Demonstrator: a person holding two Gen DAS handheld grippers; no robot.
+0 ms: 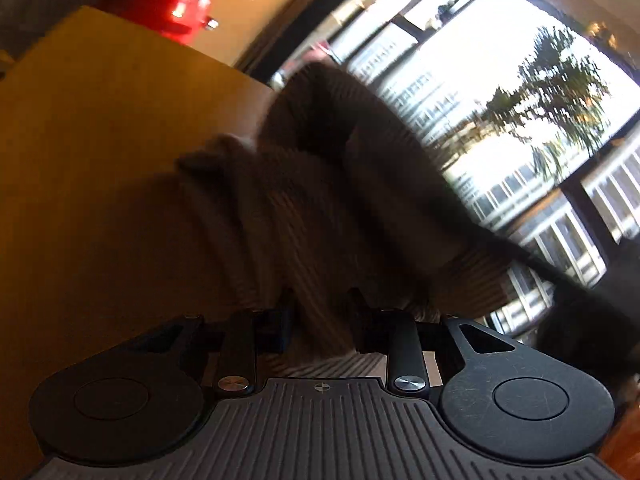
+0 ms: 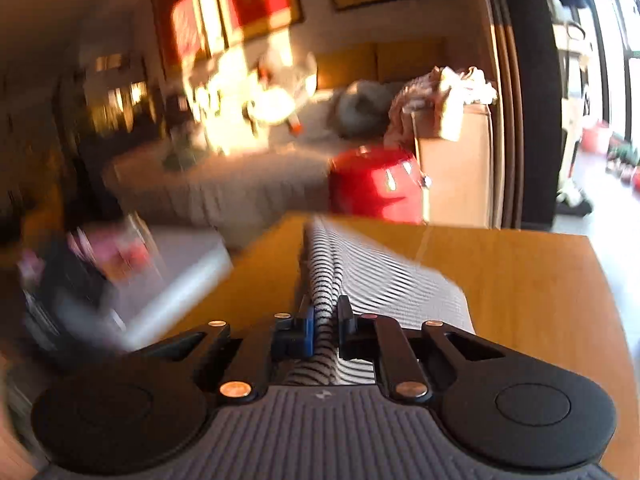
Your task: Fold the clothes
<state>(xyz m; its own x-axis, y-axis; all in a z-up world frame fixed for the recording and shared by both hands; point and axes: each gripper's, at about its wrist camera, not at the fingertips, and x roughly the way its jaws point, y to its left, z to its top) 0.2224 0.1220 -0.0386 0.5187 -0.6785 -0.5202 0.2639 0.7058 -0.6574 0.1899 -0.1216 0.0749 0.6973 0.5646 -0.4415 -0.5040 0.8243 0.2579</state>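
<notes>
A striped garment (image 1: 320, 200) rises in dark, bunched folds in front of the left wrist camera. My left gripper (image 1: 320, 312) is shut on a thick fold of it, and the cloth stands up against the bright window. In the right wrist view the same striped garment (image 2: 360, 276) stretches away over the wooden table (image 2: 520, 280). My right gripper (image 2: 326, 320) is shut on a narrow ridge of that cloth, and the fabric runs taut toward the table's far edge.
A red round container (image 2: 376, 184) stands beyond the table's far edge, also seen as the red container (image 1: 164, 0). A cardboard box (image 2: 452, 152) heaped with cloth stands beside it. Large windows (image 1: 520, 100) lie to the right. A grey sofa (image 2: 224, 184) lies behind.
</notes>
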